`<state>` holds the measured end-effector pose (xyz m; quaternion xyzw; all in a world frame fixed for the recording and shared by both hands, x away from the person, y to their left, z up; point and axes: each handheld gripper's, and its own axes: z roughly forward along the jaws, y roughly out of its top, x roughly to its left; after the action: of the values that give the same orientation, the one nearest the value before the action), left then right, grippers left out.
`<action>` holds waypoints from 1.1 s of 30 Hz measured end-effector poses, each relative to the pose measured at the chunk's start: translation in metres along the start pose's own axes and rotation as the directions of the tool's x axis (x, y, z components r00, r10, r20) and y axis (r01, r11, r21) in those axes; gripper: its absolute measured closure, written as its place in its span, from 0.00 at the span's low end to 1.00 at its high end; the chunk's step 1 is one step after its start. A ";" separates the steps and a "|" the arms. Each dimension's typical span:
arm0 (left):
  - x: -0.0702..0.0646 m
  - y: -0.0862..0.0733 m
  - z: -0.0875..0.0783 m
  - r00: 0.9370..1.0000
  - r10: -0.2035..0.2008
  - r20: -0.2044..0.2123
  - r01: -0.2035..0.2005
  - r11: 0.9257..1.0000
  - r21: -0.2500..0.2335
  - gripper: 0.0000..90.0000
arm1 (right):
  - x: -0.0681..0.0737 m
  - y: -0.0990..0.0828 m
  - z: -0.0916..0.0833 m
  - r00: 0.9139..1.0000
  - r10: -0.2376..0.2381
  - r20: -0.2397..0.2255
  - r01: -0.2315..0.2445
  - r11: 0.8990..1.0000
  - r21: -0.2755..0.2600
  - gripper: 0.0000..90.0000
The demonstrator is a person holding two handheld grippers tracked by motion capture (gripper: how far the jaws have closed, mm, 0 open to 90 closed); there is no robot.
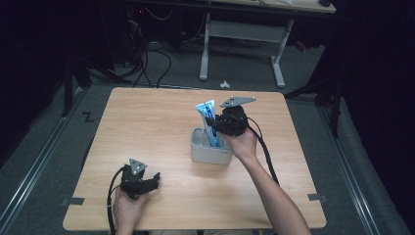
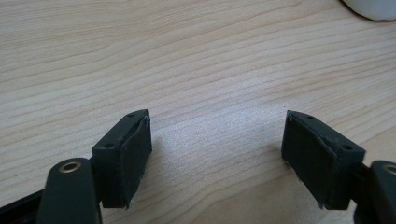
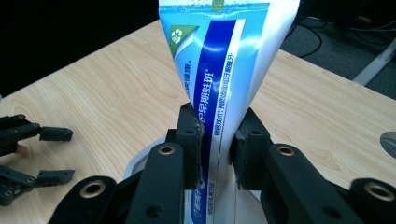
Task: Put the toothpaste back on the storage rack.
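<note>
A blue and white toothpaste tube (image 1: 207, 120) stands upright with its lower end inside a white holder (image 1: 208, 152) near the middle of the wooden table (image 1: 147, 127). My right gripper (image 1: 214, 124) is shut on the tube; in the right gripper view the tube (image 3: 224, 74) rises between the two pads (image 3: 190, 140), over the holder's rim (image 3: 140, 161). My left gripper (image 1: 154, 179) rests low at the table's front left, open, with bare wood between its fingers (image 2: 126, 154). The left gripper (image 3: 42, 156) also appears at the left edge of the right gripper view.
A white rounded edge of the holder (image 2: 373, 7) shows at the top right of the left gripper view. Beyond the table's far edge stand a white desk frame (image 1: 242, 41) and cables (image 1: 151, 63) on grey floor. Bare wood spans the table's left and right.
</note>
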<state>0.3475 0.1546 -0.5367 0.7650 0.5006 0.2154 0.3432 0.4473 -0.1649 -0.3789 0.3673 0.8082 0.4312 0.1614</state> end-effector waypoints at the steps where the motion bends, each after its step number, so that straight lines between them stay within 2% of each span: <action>1: 0.000 0.000 0.000 1.000 0.000 0.000 0.000 1.000 0.000 0.28 | 0.000 0.000 0.000 1.000 0.000 0.000 0.000 1.000 0.000 0.83; 5: 0.000 0.000 0.000 1.000 0.001 0.001 -0.001 1.000 0.002 0.28 | -0.003 -0.004 0.000 1.000 0.012 -0.009 -0.012 1.000 0.008 0.83; 11: 0.000 0.000 0.000 1.000 0.000 0.000 0.000 1.000 0.001 0.28 | -0.007 -0.010 -0.001 1.000 0.004 -0.007 -0.004 1.000 0.029 0.83; 12: 0.000 0.000 0.000 1.000 0.000 0.000 0.000 1.000 0.002 0.28 | -0.008 -0.012 -0.001 1.000 0.023 -0.012 -0.023 0.999 0.032 0.83; 15: 0.000 0.000 0.000 1.000 0.001 0.000 -0.001 1.000 0.002 0.28 | -0.009 -0.013 -0.001 1.000 0.024 -0.011 -0.023 0.999 0.035 0.83; 25: 0.000 0.000 0.000 1.000 0.000 0.000 0.000 1.000 0.002 0.28 | -0.003 -0.015 0.007 1.000 0.004 -0.019 -0.003 0.998 0.060 0.83; 28: 0.000 0.000 0.000 1.000 0.000 0.000 0.000 1.000 0.002 0.28 | -0.002 -0.016 0.008 1.000 -0.017 -0.017 0.018 0.998 0.064 0.83; 33: 0.000 0.000 0.000 1.000 0.000 0.001 0.000 1.000 0.001 0.28 | -0.003 -0.019 0.012 1.000 -0.015 -0.015 0.017 0.997 0.076 0.83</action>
<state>0.3476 0.1545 -0.5366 0.7651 0.5007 0.2149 0.3430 0.4474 -0.1668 -0.4016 0.3636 0.8280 0.4015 0.1450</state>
